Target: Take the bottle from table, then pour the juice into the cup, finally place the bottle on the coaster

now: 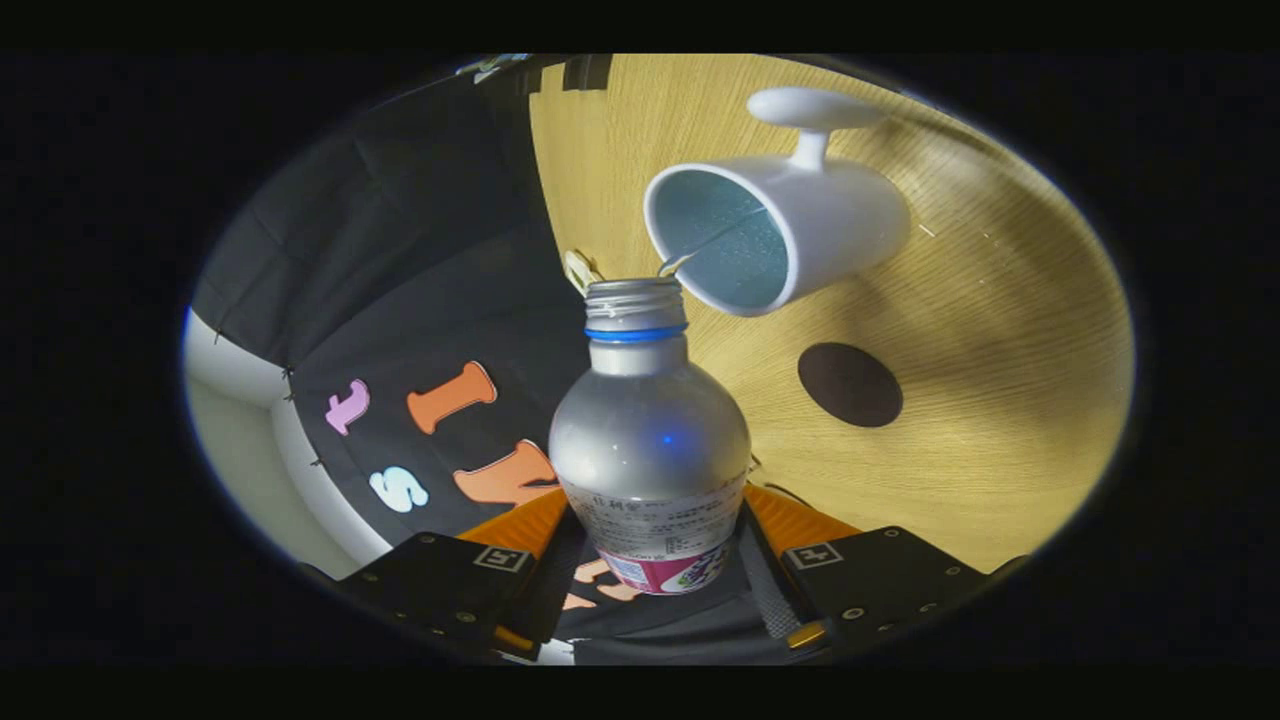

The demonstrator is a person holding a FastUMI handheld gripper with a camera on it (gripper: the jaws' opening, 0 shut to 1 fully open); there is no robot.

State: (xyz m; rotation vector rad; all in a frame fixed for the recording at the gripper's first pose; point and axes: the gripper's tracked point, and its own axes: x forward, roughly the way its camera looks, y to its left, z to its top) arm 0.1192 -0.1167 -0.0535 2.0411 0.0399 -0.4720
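Gripper view: hand-held gripper (655,550) clamps a capless silver bottle (650,450), mouth beside the white cup (790,235).

Cup (790,225) just beyond bottle (648,440) mouth, coaster (850,384) uncovered beside it, bare table (1000,400) around

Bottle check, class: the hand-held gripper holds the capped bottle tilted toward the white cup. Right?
Not quite: the gripper view shows the bottle uncapped, its threaded mouth open. The hand-held gripper does hold it, tilted toward the white cup.
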